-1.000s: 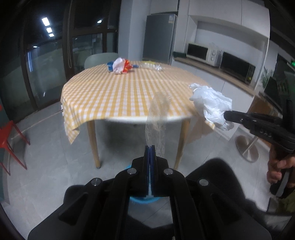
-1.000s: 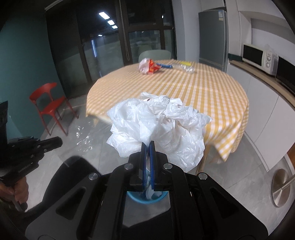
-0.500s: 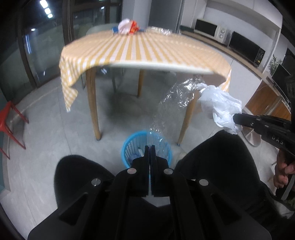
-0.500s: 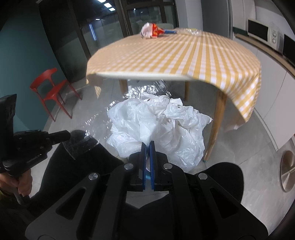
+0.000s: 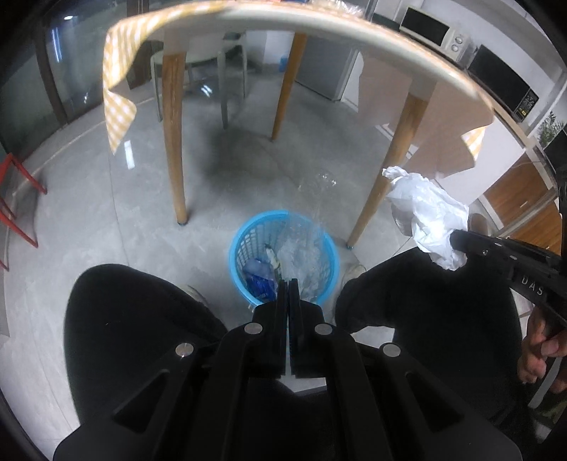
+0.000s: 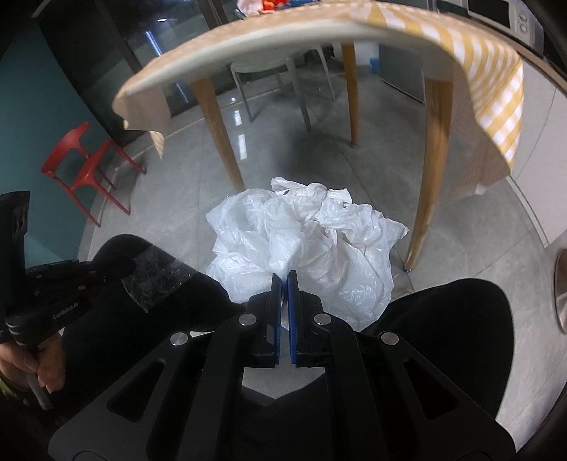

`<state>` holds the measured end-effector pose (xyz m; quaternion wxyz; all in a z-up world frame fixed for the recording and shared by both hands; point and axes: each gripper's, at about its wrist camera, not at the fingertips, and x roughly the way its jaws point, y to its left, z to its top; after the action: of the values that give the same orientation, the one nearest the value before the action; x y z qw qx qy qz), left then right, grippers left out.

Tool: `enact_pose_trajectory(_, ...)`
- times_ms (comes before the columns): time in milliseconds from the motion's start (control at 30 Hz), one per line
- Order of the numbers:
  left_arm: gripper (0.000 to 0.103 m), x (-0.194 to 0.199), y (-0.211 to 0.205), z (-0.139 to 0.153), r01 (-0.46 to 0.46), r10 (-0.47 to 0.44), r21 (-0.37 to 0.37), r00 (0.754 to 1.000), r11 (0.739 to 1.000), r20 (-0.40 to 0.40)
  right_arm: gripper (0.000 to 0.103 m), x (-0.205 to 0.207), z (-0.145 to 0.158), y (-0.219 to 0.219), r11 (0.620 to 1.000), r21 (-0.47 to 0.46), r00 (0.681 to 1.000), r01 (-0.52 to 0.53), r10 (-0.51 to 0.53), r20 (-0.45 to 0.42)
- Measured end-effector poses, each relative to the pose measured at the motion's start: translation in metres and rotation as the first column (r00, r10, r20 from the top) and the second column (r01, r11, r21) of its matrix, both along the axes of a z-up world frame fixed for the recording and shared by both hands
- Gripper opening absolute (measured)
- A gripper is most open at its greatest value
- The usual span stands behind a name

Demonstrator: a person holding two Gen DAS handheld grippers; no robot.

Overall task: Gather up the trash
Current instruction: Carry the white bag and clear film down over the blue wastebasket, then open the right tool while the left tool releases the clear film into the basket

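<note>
1. The left gripper (image 5: 287,283) is hanging just above the blue basket (image 5: 244,241) on the floor, its fingers pinching a strip of clear plastic film (image 5: 301,248) that is trailing up and away over the basket's mouth.
2. The right gripper (image 6: 283,280) is standing off to the right of the basket, its fingers pinching a crumpled white plastic bag (image 6: 304,241). In the left wrist view that bag (image 5: 428,220) is hanging beside the wooden table leg (image 5: 386,170), not over the basket.
3. To do this step well, I would judge that the film should be lowered until most of it is lying inside the rim before letting go; it is light and springy and could drift out or drape over the edge.
4. The white bag is looking bulky against the basket's mouth, so it should be brought across over the centre and pushed in low, preferably after the film, so that it is weighing the film down.
5. The basket is already holding some trash: a blue wrapper (image 5: 260,278) and a slim tube-like item; what else lies under the film I cannot tell.
6. More trash is sitting on the tabletop (image 6: 283,32) at the far edge, barely visible, so collection is looking unfinished.
</note>
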<state>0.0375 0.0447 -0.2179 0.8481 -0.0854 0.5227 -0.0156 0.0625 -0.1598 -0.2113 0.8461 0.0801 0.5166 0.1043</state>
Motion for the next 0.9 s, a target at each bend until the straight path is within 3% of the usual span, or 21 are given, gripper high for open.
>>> enact_pose_trajectory(567,0.000,0.073,0.005,-0.088,-0.088,0.070,-0.090,0.980,0.992,-0.188,0.003,0.068,-0.094,-0.001,0.994,0.015,0.977,0.107,-0.102,-0.185)
enact_pose_trajectory(900,0.000,0.121,0.001,-0.131,-0.063,0.059,-0.007,0.964,0.998,-0.258,0.003,0.106,-0.145,0.004,0.993,0.015,0.957,0.119,-0.111,-0.267)
